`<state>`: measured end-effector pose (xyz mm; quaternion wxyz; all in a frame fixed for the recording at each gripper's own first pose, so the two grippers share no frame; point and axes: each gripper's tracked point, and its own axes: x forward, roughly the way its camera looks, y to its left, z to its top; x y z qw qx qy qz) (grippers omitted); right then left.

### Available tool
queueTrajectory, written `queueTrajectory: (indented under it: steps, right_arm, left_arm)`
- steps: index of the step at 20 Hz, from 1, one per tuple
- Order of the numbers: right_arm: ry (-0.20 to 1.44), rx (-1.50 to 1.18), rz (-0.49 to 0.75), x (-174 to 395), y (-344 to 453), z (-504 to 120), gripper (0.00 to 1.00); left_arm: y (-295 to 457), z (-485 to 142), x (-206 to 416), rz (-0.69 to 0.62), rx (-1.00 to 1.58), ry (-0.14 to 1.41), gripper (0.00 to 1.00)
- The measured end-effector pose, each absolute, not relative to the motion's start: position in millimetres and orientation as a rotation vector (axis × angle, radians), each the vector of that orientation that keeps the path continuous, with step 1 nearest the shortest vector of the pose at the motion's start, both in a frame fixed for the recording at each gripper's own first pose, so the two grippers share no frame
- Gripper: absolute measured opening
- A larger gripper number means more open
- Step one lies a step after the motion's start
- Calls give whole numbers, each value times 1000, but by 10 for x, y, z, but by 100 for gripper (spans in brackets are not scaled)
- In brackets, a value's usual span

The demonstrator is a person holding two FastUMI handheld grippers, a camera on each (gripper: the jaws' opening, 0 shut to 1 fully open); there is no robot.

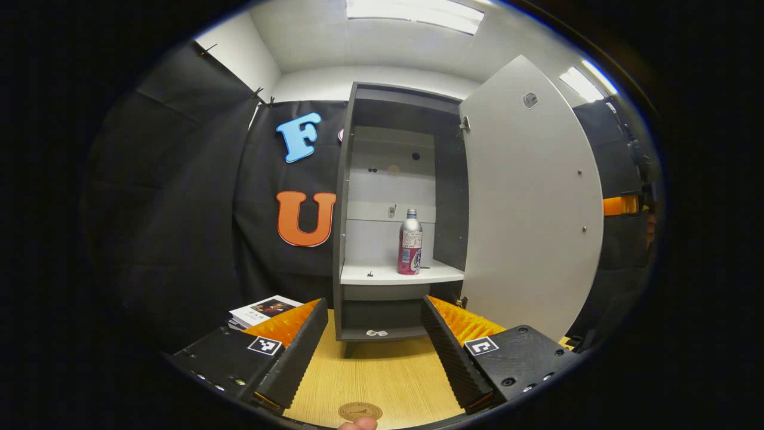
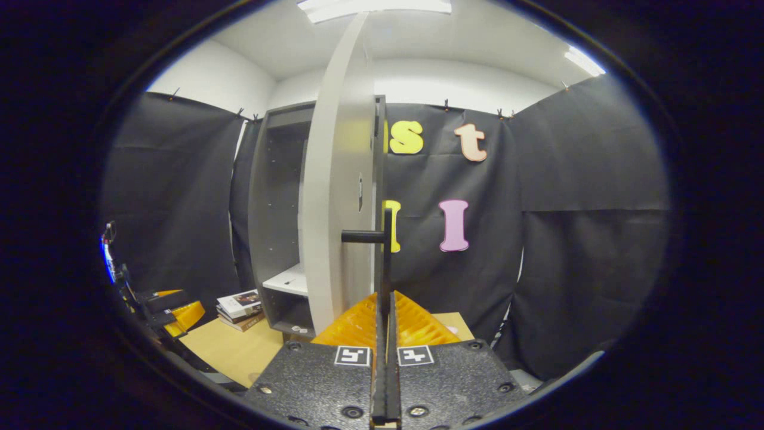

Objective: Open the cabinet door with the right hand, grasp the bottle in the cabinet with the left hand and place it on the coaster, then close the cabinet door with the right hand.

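Observation:
The grey cabinet (image 1: 343, 209) stands with its door (image 1: 531, 197) swung wide to the right. A silver bottle (image 1: 409, 242) with a pink label stands upright on the white shelf (image 1: 382, 275), right of centre. My left gripper (image 1: 373, 301) is open in front of the cabinet, well short of the bottle, with nothing between its fingers. A round brown coaster (image 1: 360, 411) lies on the wooden table (image 1: 376, 370) below the gripper. In the right gripper view the door (image 2: 334, 209) is seen edge-on, and my right gripper (image 2: 385, 298) is shut on its black bar handle (image 2: 387, 251).
A small stack of books (image 1: 265, 309) lies on the table left of the cabinet, also seen as books (image 2: 239, 307). Black cloth walls close in the booth behind and on both sides. A person's fingertip (image 1: 357, 424) shows at the near table edge.

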<state>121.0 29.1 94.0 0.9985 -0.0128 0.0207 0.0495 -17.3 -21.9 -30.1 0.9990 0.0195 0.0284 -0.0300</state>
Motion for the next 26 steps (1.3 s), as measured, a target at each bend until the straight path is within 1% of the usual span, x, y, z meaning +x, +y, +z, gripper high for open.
queueTrajectory:
  steps: [4,5,6,9,13,14,16,19,20,21,22,23,24,25,26]
  right_arm:
    - [34,-87,-14,841,164,989,4]
    - [30,-81,-21,745,206,1002,4]
    - [28,-64,-13,676,276,1006,4]
    - [17,-16,60,561,635,975,4]
    - [34,48,221,643,1284,772,4]
    - [38,70,242,701,1392,704,4]
    - [44,97,252,835,1516,560,4]
    - [33,121,207,1051,1518,390,5]
    - [31,122,186,1113,1491,319,9]
    - [27,124,181,1153,1484,277,22]
    - [23,127,185,1182,1518,244,31]
    - [27,122,190,1201,1524,203,42]
    - [35,121,177,1235,1496,144,48]
    - [39,122,161,1265,1462,99,60]
    - [38,125,147,1292,1432,82,65]
  left_arm:
    - [-196,-297,-150,-62,26,53,95]
    - [-179,-304,-141,-63,21,52,95]
    - [-177,-282,-145,-63,19,50,95]
    - [-123,-282,-129,-59,17,48,95]
    - [4,-255,-127,-40,13,45,95]
    - [38,-245,-131,-33,13,42,95]
    - [106,-215,-144,-19,16,36,95]
    - [166,-203,-169,-6,19,35,95]
    - [170,-204,-174,-5,21,37,95]
    - [167,-204,-168,-6,23,39,95]
    - [162,-194,-167,-6,24,39,95]
    - [152,-184,-169,-7,27,39,95]
    - [138,-173,-161,-8,29,38,95]
    - [127,-167,-156,-10,30,38,95]
    - [107,-162,-151,-13,29,38,95]
